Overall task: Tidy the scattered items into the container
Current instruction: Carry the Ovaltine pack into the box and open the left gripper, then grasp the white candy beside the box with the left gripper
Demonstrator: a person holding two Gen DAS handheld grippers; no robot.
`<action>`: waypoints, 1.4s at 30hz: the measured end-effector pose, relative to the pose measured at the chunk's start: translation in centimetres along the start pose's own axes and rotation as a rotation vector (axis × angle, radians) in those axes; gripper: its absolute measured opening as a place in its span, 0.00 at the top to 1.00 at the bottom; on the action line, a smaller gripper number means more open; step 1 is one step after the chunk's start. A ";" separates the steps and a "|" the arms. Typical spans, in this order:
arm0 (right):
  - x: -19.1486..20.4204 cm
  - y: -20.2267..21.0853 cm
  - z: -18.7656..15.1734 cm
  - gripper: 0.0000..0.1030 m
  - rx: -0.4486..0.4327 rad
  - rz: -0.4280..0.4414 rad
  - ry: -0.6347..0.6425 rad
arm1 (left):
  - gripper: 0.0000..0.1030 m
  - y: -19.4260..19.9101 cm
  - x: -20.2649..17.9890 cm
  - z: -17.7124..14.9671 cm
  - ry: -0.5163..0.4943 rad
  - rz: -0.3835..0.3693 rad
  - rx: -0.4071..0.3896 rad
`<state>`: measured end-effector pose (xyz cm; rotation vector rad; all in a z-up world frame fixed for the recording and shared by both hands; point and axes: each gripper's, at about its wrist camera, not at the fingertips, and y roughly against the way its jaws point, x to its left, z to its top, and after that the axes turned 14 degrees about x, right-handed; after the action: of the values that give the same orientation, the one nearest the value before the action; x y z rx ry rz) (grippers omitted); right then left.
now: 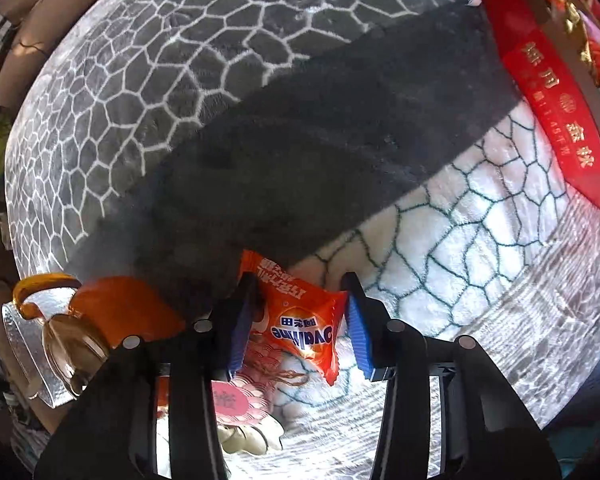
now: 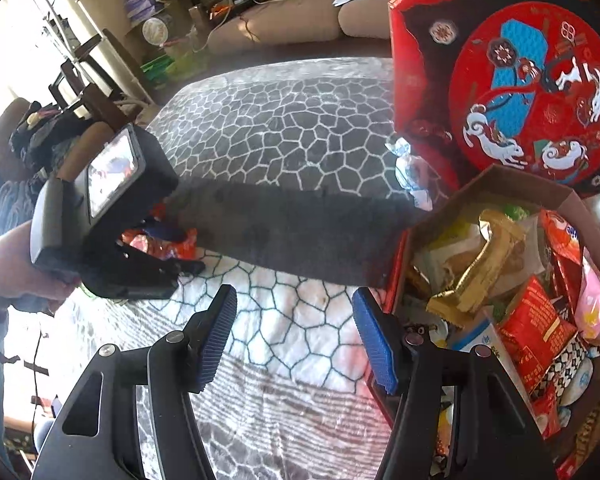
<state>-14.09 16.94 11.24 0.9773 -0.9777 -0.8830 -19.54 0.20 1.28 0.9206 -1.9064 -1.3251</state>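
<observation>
While the left gripper [image 1: 300,320] clamps its 2 pads on the orange Ovaltine packet [image 1: 300,320] on the blanket [image 1: 440,264], lift straight, then carry it to the box [image 2: 492,184]; the right gripper [image 2: 296,344] hangs apart, empty.

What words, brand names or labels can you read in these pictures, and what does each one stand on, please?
"Ovaltine", seen upside down in white letters: on the orange sachet between the left gripper fingers.
Smaller characters on that sachet: too blurred to read.
Gold characters on the red box side: blurred, not readable with confidence.
Printing on packets in the open box, right wrist view: too small.
</observation>
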 end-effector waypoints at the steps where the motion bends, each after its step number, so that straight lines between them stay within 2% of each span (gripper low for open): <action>1: -0.1 0.0 -0.1 0.40 0.000 0.000 -0.003 | 0.65 0.3 -0.1 0.0 0.007 0.000 -0.005; 3: -0.4 0.2 -0.3 0.40 -0.005 0.001 -0.009 | 0.72 1.6 -0.3 -0.3 0.019 -0.058 -0.048; 5: -0.7 0.7 -0.3 0.40 -0.015 -0.005 -0.012 | 0.73 3.3 -0.7 -0.9 0.036 -0.087 -0.111; 7: -1.0 1.6 -0.4 0.40 -0.034 -0.017 -0.013 | 0.74 5.7 -1.1 -2.3 0.062 -0.166 -0.207; 9: -1.7 3.0 -0.4 0.40 -0.066 -0.021 -0.022 | 0.74 7.7 -2.0 -4.0 0.068 -0.287 -0.304; 12: -3.4 5.6 -0.9 0.40 -0.111 -0.039 -0.055 | 0.74 9.9 -3.9 -5.2 0.064 -0.443 -0.395; 15: -5.4 7.8 -1.7 0.40 -0.137 -0.061 -0.106 | 0.74 11.5 -7.0 -4.6 0.050 -0.556 -0.433; 19: -8.1 9.9 -3.9 0.40 -0.154 -0.071 -0.161 | 0.73 12.5 -11.6 -2.2 0.031 -0.659 -0.427; 22: -10.0 11.0 -5.8 0.40 -0.159 -0.069 -0.192 | 0.73 12.1 -14.2 0.4 0.039 -0.681 -0.421; 23: -10.8 11.2 -6.4 0.40 -0.159 -0.064 -0.203 | 0.67 12.0 -14.9 0.9 0.045 -0.697 -0.415; 24: -11.3 11.3 -6.8 0.40 -0.159 -0.056 -0.210 | 0.48 11.9 -15.6 1.6 0.056 -0.724 -0.403; 26: -12.1 11.6 -7.4 0.40 -0.160 -0.046 -0.222 | 0.27 11.5 -16.0 2.1 0.085 -0.760 -0.407; 29: -12.2 11.8 -7.6 0.40 -0.161 -0.036 -0.212 | 0.26 11.4 -14.9 1.4 0.121 -0.817 -0.456; 32: -11.4 11.7 -7.1 0.40 -0.160 -0.041 -0.170 | 0.23 11.3 -11.1 -0.1 0.210 -0.810 -0.525; 34: -10.7 11.3 -6.7 0.40 -0.162 -0.038 -0.154 | 0.20 10.9 -7.4 0.0 0.298 -0.783 -0.559; 36: -10.1 11.2 -6.4 0.40 -0.177 -0.022 -0.151 | 0.20 10.6 -4.9 0.8 0.335 -0.788 -0.589; 38: -9.7 11.2 -6.7 0.38 -0.200 -0.009 -0.152 | 0.20 11.0 -3.1 2.1 0.279 -0.712 -0.685; 40: -9.5 11.1 -7.4 0.35 -0.227 0.007 -0.160 | 0.19 11.2 -3.2 3.6 0.172 -0.553 -0.756; 41: -9.5 11.0 -7.8 0.34 -0.234 0.009 -0.164 | 0.19 10.9 -3.2 4.3 0.136 -0.498 -0.765; 42: -9.5 10.9 -8.1 0.34 -0.240 0.008 -0.169 | 0.19 10.4 -3.1 5.1 0.103 -0.478 -0.757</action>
<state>-7.72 31.08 17.10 0.7028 -0.9899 -1.0625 -23.96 7.91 9.33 1.0227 -0.9697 -2.0210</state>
